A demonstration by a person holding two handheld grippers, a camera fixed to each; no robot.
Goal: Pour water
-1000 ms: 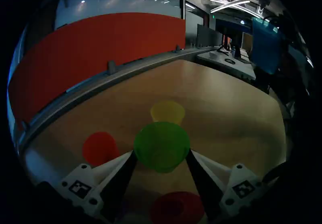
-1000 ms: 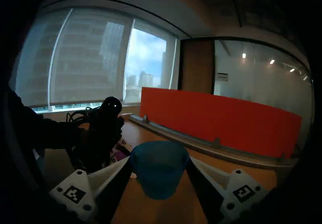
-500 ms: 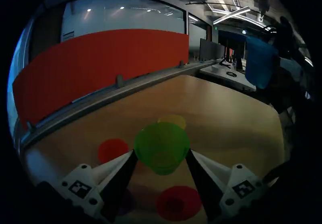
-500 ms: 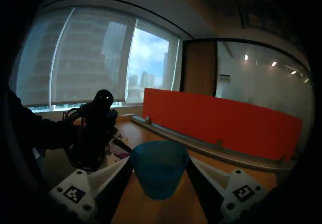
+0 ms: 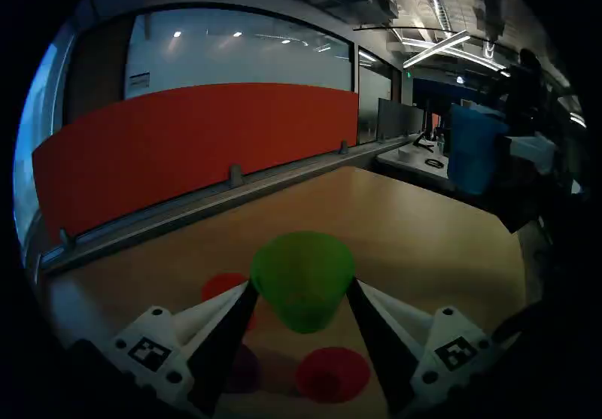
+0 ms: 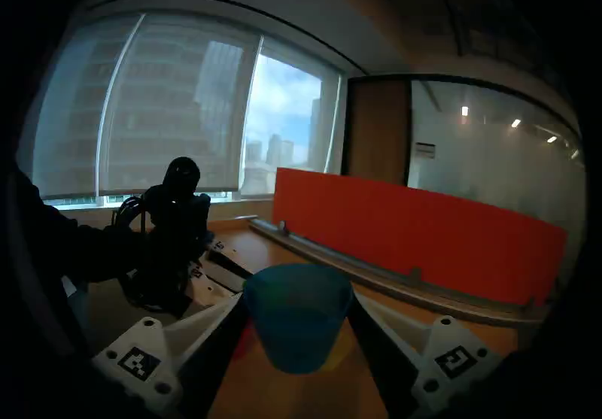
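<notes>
1. In the left gripper view, the left gripper [image 5: 301, 289] has both fingers drawn in narrow against the sides of a green plastic cup [image 5: 302, 265]. The cup is upright, mouth up, and lifted clear of the wooden table [image 5: 421, 231]
2. On the table beneath it, left to right, stand a red cup [image 5: 220, 285] partly hidden by a finger, a dim purple cup [image 5: 244, 370] and a pink-red cup [image 5: 331, 374]
3. Far right in that view, and higher than the green cup, a blue cup [image 5: 472, 148] hangs well apart from it. I judge the pour turns on this gap: one rim must come over the other cup's mouth before either cup tips
4. In the right gripper view, the left gripper sits off to the left at the end of a dark sleeve [image 6: 68, 246], so the green cup lies leftward of these fingers
5. At centre, the right gripper [image 6: 298, 302] clamps the blue cup on both sides, long axis vertical and untilted. Whether it holds water, I cannot tell
6. The only print is the black-and-white square markers [image 5: 148, 353] on the finger mounts. There is no brand, and a wall sign [image 5: 138, 82] is too small to read
</notes>
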